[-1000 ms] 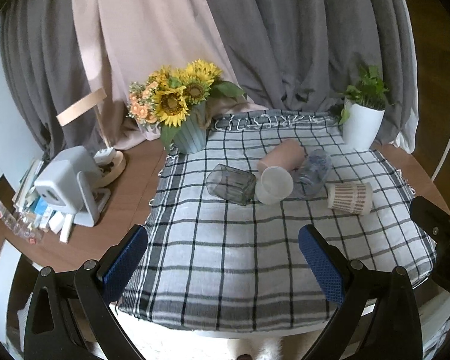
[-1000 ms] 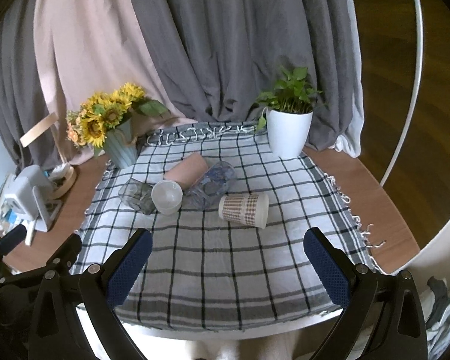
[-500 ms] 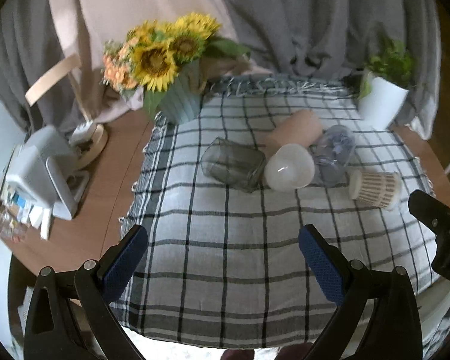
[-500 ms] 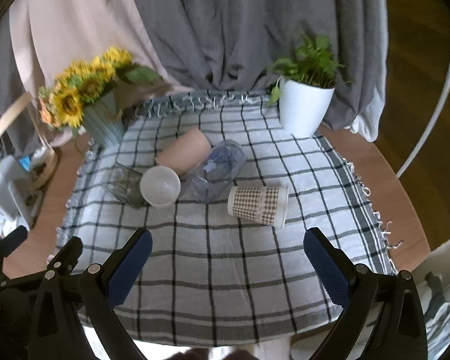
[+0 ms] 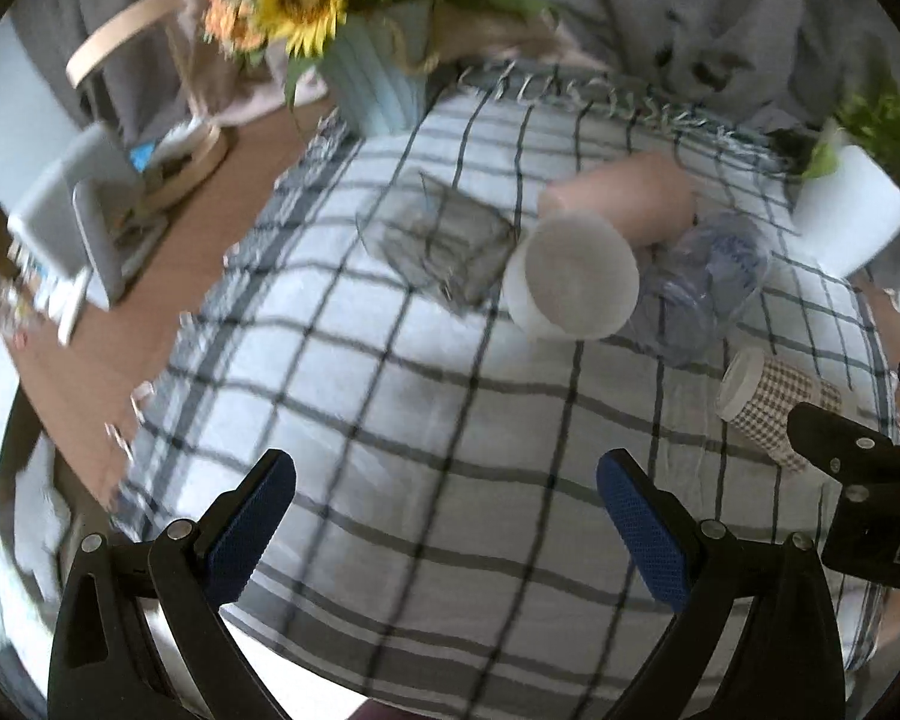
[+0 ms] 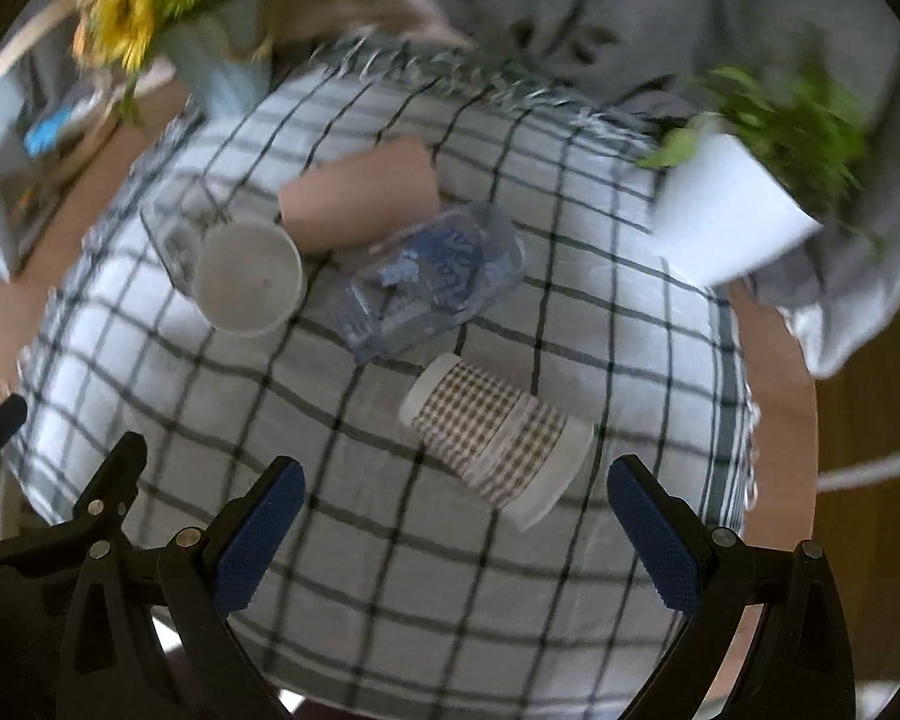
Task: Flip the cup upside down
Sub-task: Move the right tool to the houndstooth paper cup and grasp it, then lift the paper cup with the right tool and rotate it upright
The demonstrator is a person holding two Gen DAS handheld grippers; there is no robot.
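Observation:
Several cups lie on their sides on a checked cloth (image 5: 426,420). A white cup (image 5: 570,279) (image 6: 247,279) faces me with its mouth. Around it lie a pink cup (image 5: 621,198) (image 6: 360,195), a dark glass tumbler (image 5: 444,243) (image 6: 174,228), a clear blue-printed glass (image 5: 705,285) (image 6: 432,279) and a brown checked paper cup (image 5: 771,402) (image 6: 498,435). My left gripper (image 5: 447,516) is open and empty above the cloth's front part. My right gripper (image 6: 456,525) is open and empty, just in front of the checked paper cup.
A vase of sunflowers (image 5: 384,84) (image 6: 222,66) stands at the cloth's back left. A white pot with a green plant (image 5: 852,210) (image 6: 726,216) stands at the back right. A white device (image 5: 72,234) and clutter sit on the wooden table to the left. Curtains hang behind.
Both grippers have moved forward and tilted down over the cloth; the cups now appear larger and closer. Both stay open and empty.

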